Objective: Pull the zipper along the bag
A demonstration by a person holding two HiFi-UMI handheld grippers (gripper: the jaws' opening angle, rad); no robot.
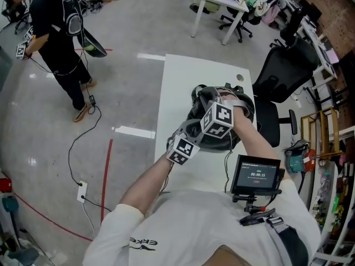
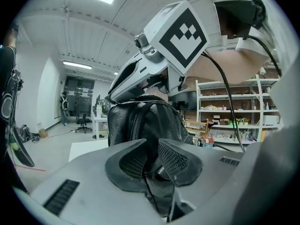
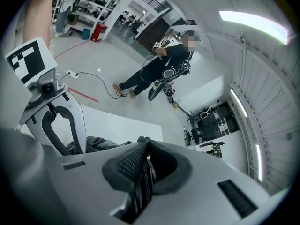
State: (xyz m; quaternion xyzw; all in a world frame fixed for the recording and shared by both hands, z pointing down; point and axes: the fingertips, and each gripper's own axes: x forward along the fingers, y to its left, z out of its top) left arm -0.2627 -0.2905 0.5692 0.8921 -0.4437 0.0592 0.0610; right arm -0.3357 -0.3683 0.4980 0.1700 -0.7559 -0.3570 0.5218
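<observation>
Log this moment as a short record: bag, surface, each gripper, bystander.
bag: black bag, standing on the white table
left gripper: shut on black bag material, small metal piece between the pads
right gripper: shut on a ribbed black strip of the bag
zipper state: cannot tell
bystander: person standing on the floor, away from the table

White short-sleeved T-shirt (image 1: 199,226) with dark lettering (image 1: 143,241); pale grey left gripper (image 2: 152,161) and right gripper (image 3: 145,165), black mesh-textured fingers (image 2: 174,159), black-and-white marker cubes (image 1: 221,119).
</observation>
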